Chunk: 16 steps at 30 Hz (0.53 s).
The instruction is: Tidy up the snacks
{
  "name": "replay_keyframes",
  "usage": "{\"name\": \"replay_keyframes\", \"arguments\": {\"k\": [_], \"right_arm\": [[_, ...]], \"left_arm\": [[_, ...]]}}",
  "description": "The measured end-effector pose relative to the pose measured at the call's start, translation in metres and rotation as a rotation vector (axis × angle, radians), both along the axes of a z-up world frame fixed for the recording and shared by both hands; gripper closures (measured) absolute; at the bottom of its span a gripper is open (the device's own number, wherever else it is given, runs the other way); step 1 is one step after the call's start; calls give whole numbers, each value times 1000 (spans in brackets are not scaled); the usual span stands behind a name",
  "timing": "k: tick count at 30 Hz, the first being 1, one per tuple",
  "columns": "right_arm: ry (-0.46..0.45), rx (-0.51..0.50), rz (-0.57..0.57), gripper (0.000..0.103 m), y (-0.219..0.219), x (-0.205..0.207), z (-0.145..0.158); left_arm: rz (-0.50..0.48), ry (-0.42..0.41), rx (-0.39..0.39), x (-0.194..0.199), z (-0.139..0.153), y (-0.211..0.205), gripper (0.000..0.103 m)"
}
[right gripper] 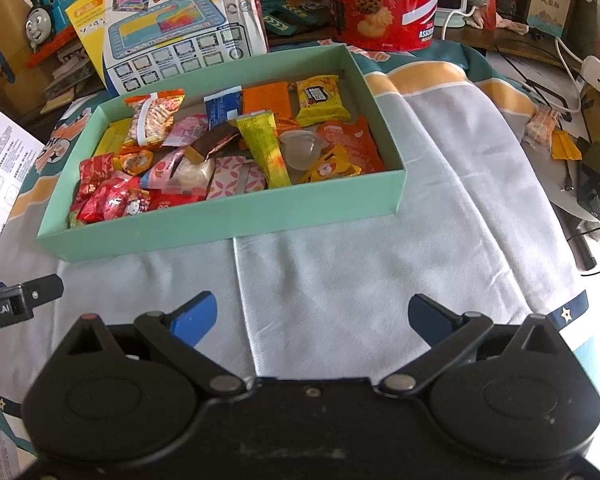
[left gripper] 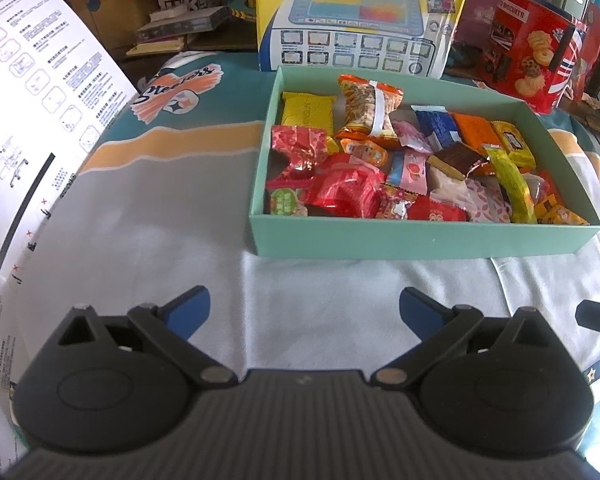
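Nearest the lens: left tongs and right tongs, blue pads spread wide, holding nothing, hovering over pale grey cloth-covered worktop. At twelve o'clock, shallow mint-green cardboard box heaped with crinkly foil-wrapped snacks. Judged light, soft, slippery, crushable; best pinched at crimped wrapper ends. Two stray packets at two o'clock.

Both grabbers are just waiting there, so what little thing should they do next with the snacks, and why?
Probably move the right gripper out to the right toward the two small snacks lying on the cloth outside the green box. Both it and the left gripper are open and empty, and nearly every other snack already sits inside the box, so those strays look like what is left.
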State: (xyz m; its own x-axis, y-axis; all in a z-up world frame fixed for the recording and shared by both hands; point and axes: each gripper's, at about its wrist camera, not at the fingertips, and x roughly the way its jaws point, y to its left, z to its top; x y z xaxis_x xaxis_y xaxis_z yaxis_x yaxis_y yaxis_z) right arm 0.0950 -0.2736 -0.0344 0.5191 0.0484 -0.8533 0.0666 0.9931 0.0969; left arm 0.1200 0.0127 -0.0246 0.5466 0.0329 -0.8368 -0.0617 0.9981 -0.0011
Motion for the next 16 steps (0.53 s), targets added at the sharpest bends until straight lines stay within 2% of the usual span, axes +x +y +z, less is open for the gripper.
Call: {"name": "replay_keyframes", "arguments": {"k": [16], "right_arm": [[-19, -6, 7, 0, -1, -3, 9]], "left_arm": [[-18, -20, 14, -3, 12, -1, 0]]}}
